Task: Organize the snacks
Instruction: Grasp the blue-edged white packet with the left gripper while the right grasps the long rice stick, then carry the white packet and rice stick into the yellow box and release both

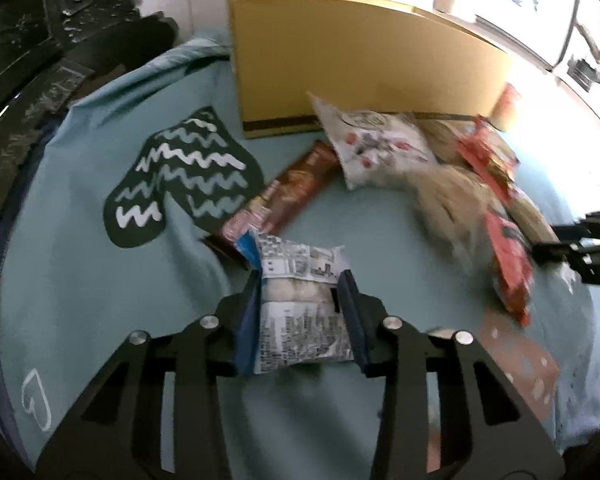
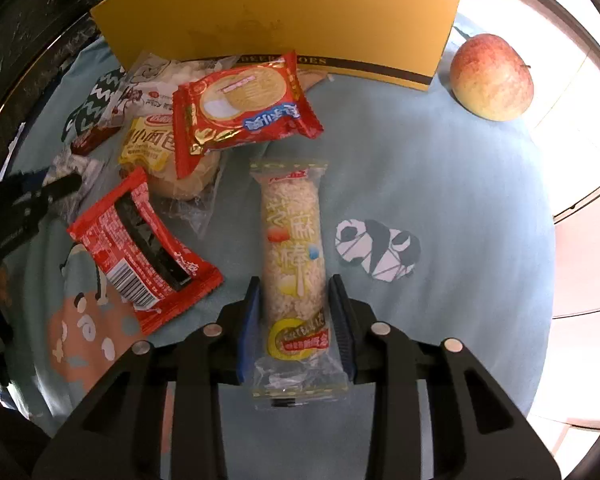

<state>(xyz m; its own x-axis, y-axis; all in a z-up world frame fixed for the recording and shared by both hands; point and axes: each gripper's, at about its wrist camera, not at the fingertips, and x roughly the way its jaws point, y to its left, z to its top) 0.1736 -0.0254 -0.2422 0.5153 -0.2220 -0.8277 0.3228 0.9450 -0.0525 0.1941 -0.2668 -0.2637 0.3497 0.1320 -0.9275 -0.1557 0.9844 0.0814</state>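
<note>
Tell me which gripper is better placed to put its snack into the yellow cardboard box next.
Probably the right gripper: it pinches the long clear-wrapped rice stick pointing straight at the yellow cardboard box across bare cloth. The left gripper holds a white printed packet with other snacks in between.

Red snack packets point(image 1: 508, 256) blurred beyond reading.

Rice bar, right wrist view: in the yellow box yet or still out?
Out. The rice bar lies on the blue cloth, short of the yellow box.

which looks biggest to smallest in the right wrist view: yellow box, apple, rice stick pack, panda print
1. yellow box
2. rice stick pack, though it lies nearest the camera, so this is unsure
3. apple and panda print look alike; no ranking
</note>
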